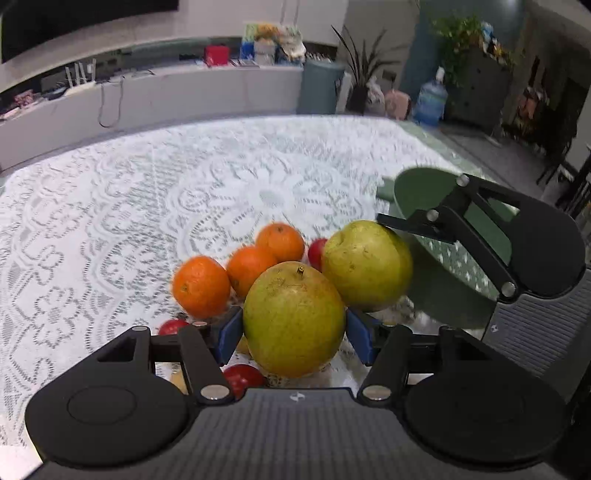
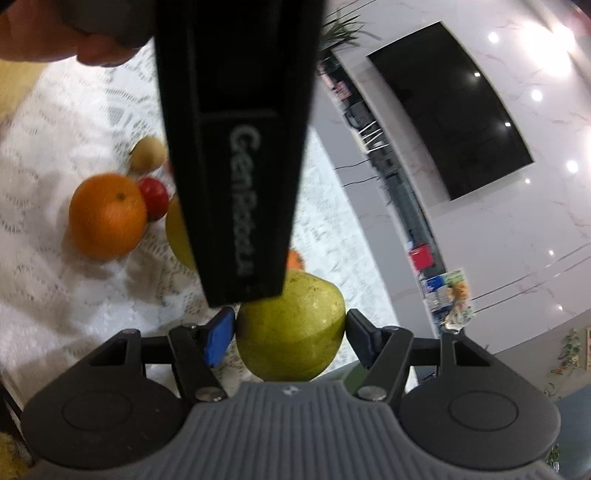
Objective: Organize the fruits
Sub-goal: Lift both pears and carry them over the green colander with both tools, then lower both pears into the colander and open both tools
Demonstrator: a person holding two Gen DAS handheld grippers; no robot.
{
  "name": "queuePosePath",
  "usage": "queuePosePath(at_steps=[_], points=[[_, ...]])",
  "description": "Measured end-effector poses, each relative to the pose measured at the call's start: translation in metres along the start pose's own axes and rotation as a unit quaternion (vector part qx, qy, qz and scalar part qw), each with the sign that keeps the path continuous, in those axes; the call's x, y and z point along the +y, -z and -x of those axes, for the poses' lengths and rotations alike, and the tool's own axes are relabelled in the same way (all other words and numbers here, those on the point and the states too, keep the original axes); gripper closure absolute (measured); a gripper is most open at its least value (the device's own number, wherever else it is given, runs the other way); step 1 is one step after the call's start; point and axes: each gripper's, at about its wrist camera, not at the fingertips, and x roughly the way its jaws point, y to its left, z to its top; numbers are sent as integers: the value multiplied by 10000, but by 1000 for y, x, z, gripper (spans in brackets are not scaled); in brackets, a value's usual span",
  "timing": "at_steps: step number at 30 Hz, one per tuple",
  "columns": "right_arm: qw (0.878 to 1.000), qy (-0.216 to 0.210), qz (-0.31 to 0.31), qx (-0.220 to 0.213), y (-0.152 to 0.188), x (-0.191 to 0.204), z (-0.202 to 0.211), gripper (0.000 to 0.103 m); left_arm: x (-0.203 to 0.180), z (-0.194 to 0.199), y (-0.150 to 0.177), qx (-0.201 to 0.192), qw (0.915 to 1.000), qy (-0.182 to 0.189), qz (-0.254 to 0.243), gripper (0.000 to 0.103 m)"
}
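Observation:
In the left wrist view my left gripper (image 1: 295, 334) is shut on a large yellow-green pear (image 1: 293, 319), a blue pad pressing each side. Behind it lie three oranges (image 1: 201, 286) and small red fruits (image 1: 243, 378) on the lace cloth. A second pear (image 1: 369, 266) hangs just right of them, with one black finger (image 1: 410, 221) of the right gripper across its top. In the right wrist view my right gripper (image 2: 291, 336) is shut on that pear (image 2: 291, 328). The left gripper's black housing (image 2: 236, 166) covers much of that view.
A green dotted bowl (image 1: 417, 177) stands at the table's right edge, right behind the second pear. An orange (image 2: 107, 216), a red fruit (image 2: 153, 197) and a brownish fruit (image 2: 147, 153) lie left of the housing. A hand (image 2: 55, 33) shows top left. The lace tablecloth (image 1: 147, 184) stretches beyond the fruit.

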Motion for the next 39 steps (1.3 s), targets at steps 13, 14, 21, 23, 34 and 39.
queuePosePath(at_steps=[13, 14, 21, 23, 34, 39], points=[[9791, 119, -1996, -371, 2, -61, 55, 40, -12, 51, -21, -583, 9981, -145, 160, 34], [9753, 104, -2180, -353, 5, -67, 58, 40, -14, 54, -24, -591, 9980, -139, 184, 34], [9464, 212, -3219, 159, 33, -110, 74, 40, -40, 71, -46, -632, 9979, 86, 94, 34], [9347, 108, -3537, 345, 47, -125, 75, 40, -48, 72, -55, -566, 9980, 247, 96, 34], [8676, -909, -4763, 1104, 112, -151, 40, 40, -97, 14, -85, 265, 9949, 940, -240, 34], [8612, -1070, -4743, 1482, 121, -149, 19, 40, -111, -17, -90, 687, 9926, 880, -476, 34]])
